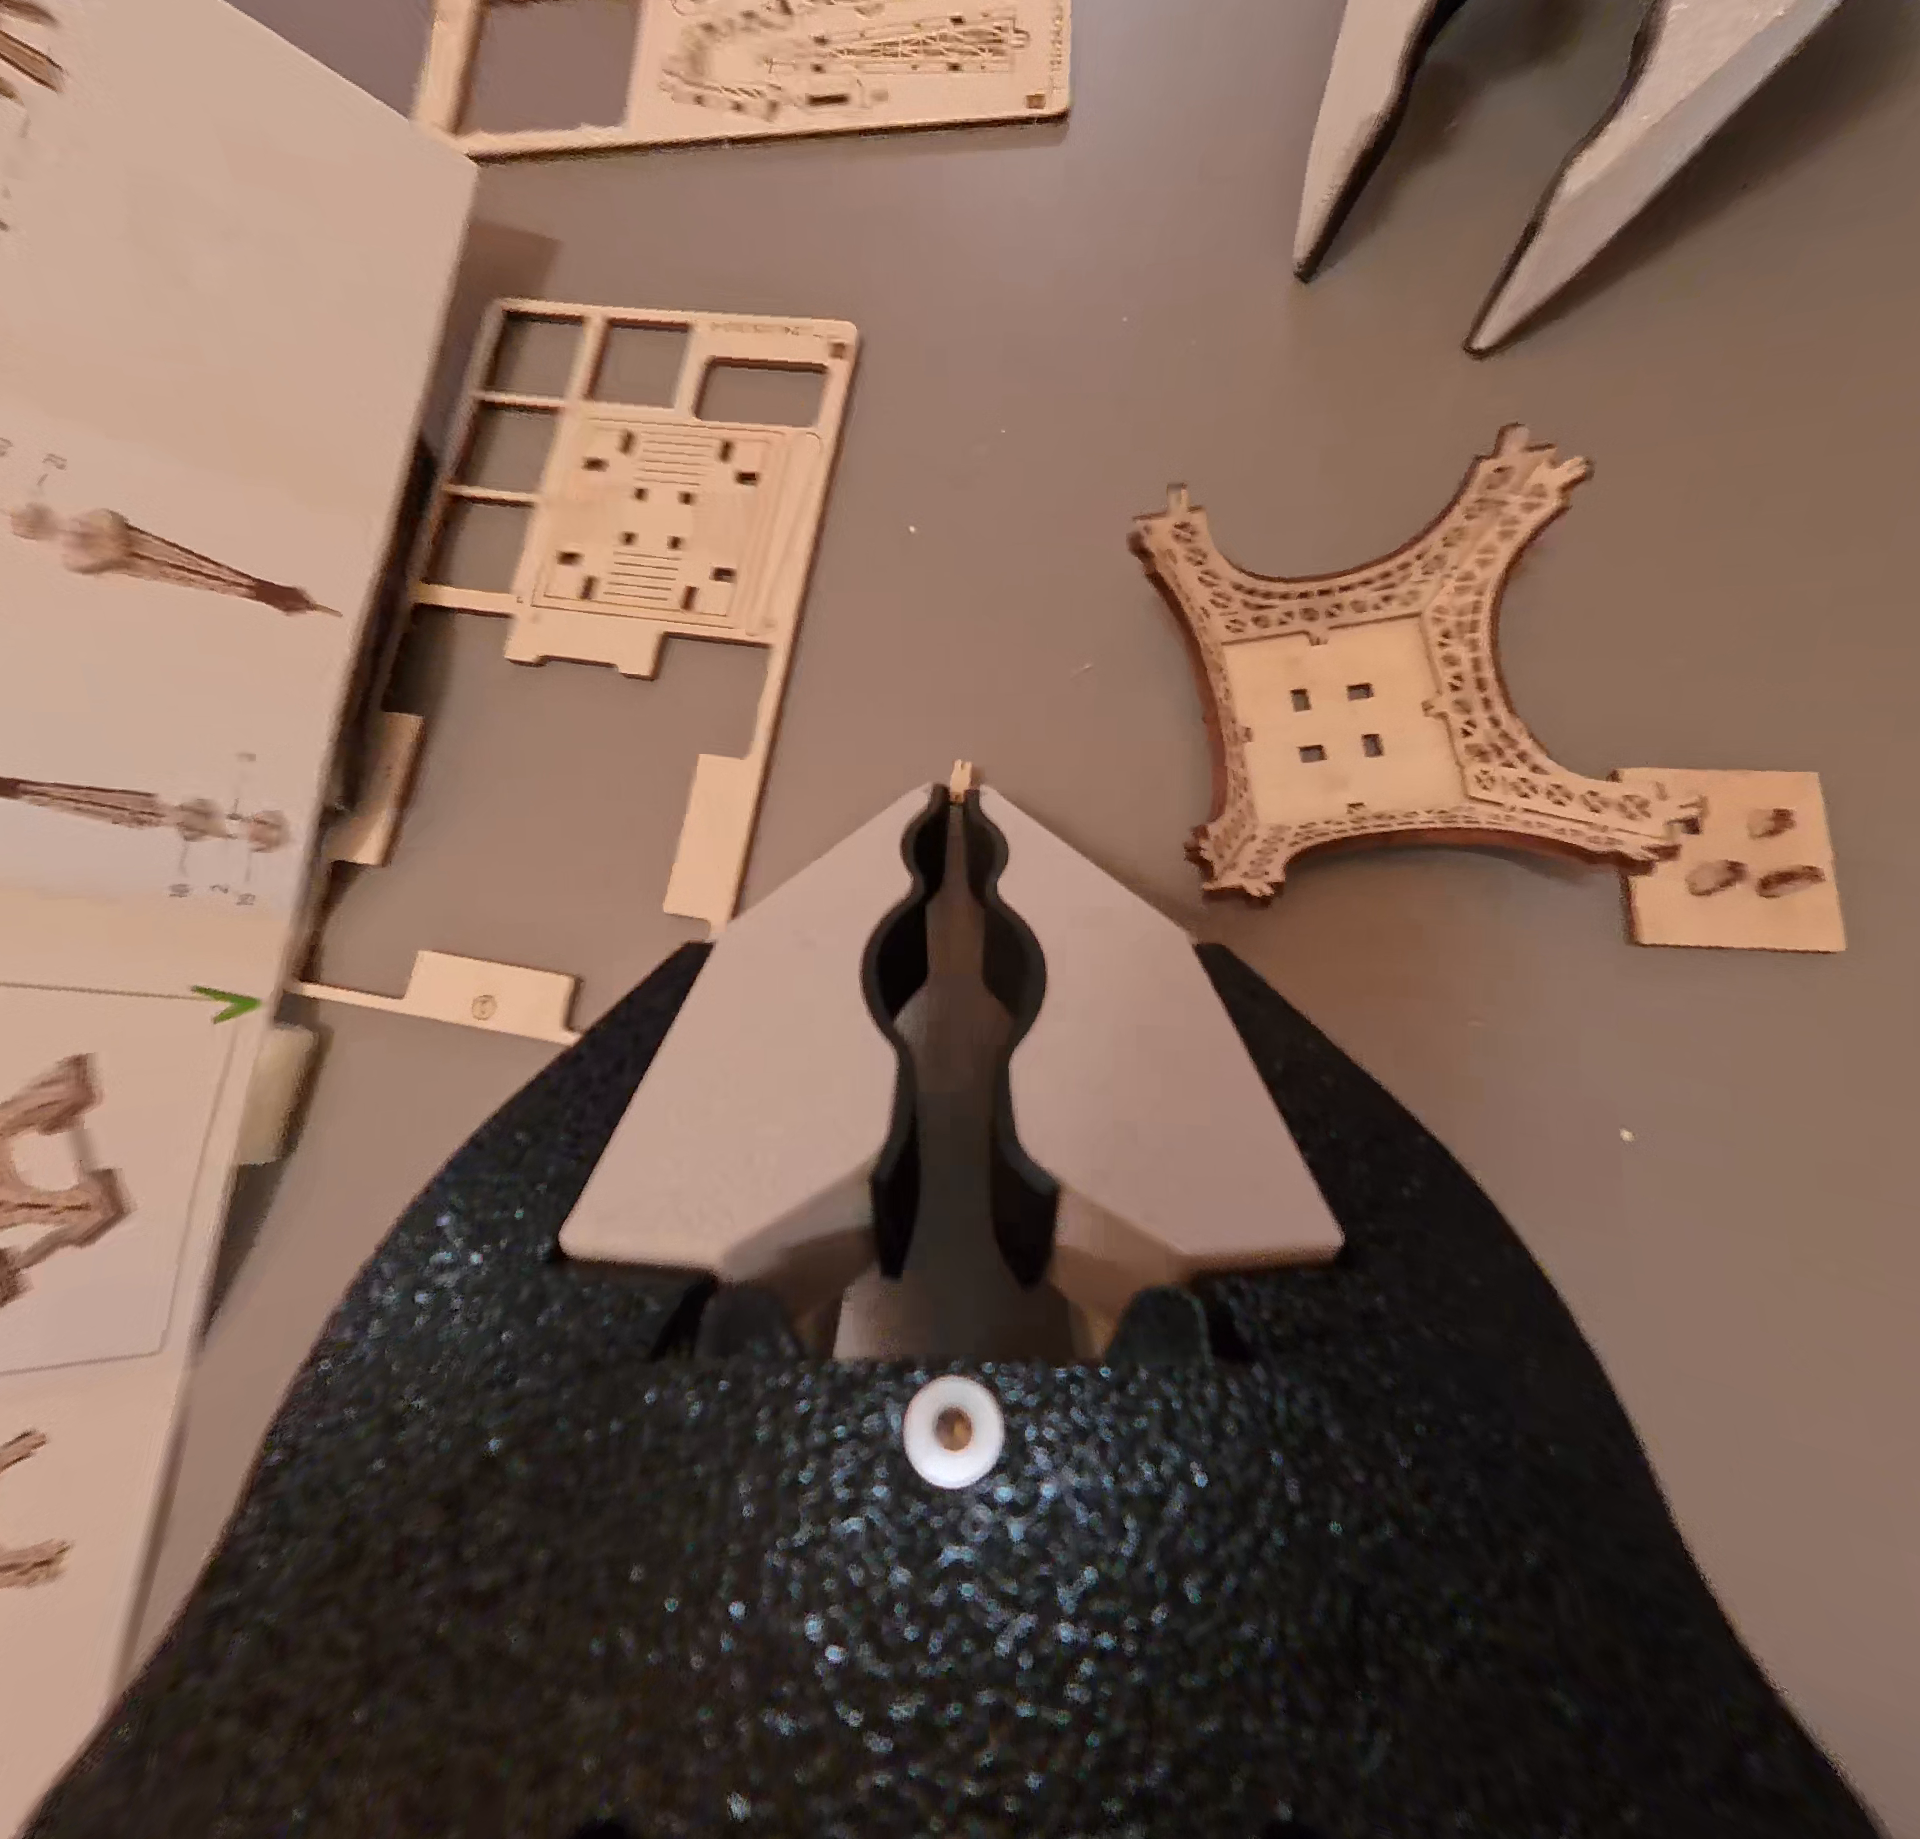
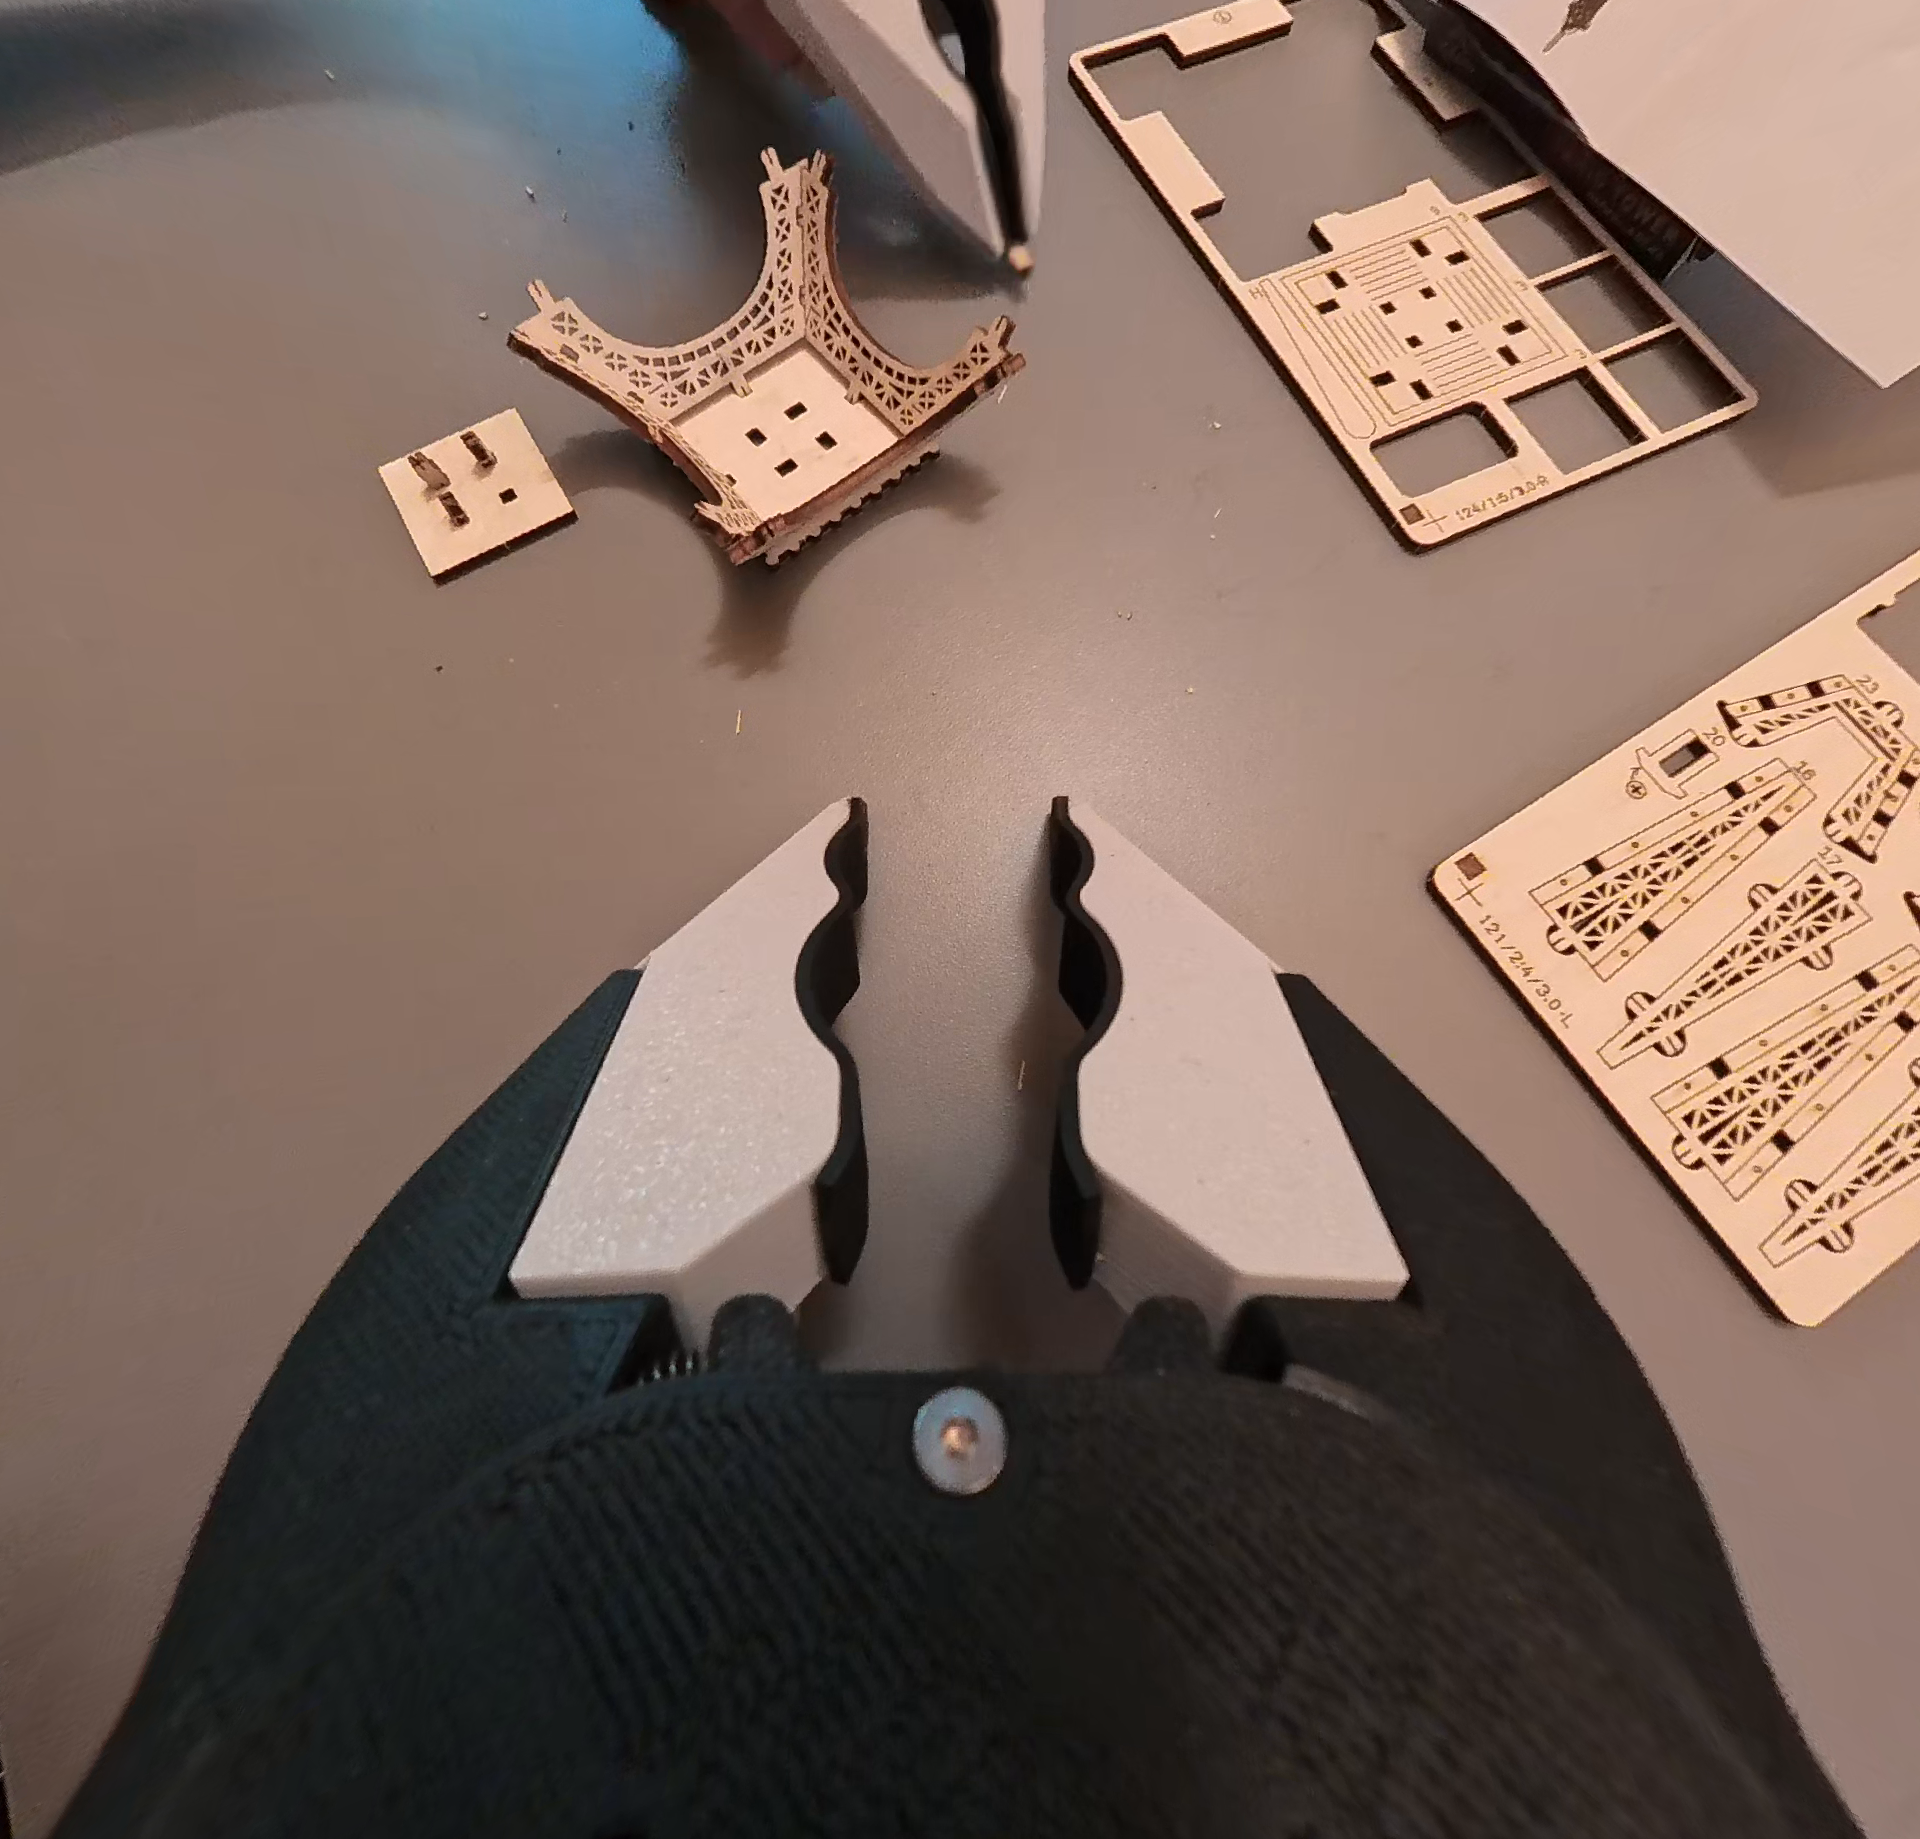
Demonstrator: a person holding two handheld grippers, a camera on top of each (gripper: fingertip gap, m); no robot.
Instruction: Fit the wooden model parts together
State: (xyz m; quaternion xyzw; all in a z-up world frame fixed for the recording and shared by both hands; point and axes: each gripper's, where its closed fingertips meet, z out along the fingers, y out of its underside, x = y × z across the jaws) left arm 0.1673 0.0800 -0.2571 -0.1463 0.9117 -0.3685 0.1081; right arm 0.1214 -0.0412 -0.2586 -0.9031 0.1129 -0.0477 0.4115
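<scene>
My left gripper (image 1: 961, 802) is shut on a tiny wooden peg (image 1: 962, 777) that pokes out between its tips, above the grey table. It also shows in the right wrist view (image 2: 1013, 254), peg down near the table. A latticed wooden tower base (image 1: 1382, 688) lies upside down to its right, with four small slots in its flat plate; it shows in the right wrist view too (image 2: 774, 407). Beside it lies a small square wooden plate (image 1: 1735, 859) with three pegs stuck in it (image 2: 473, 496). My right gripper (image 2: 956, 823) is open and empty above bare table, and its fingers (image 1: 1351, 127) show at the far right.
A partly emptied wooden parts sheet (image 1: 623, 584) lies left of my left gripper (image 2: 1434, 335). Another sheet with lattice parts lies at the back (image 1: 748, 23) and at the right in the right wrist view (image 2: 1704, 1020). An open instruction booklet (image 1: 156, 542) covers the left side. Across from one pair of fingers to the other is roughly 15 centimeters. The small square wooden plate (image 1: 1735, 859) is about 11 centimeters from my right fingertips. It is also in sight in the right wrist view (image 2: 463, 463).
</scene>
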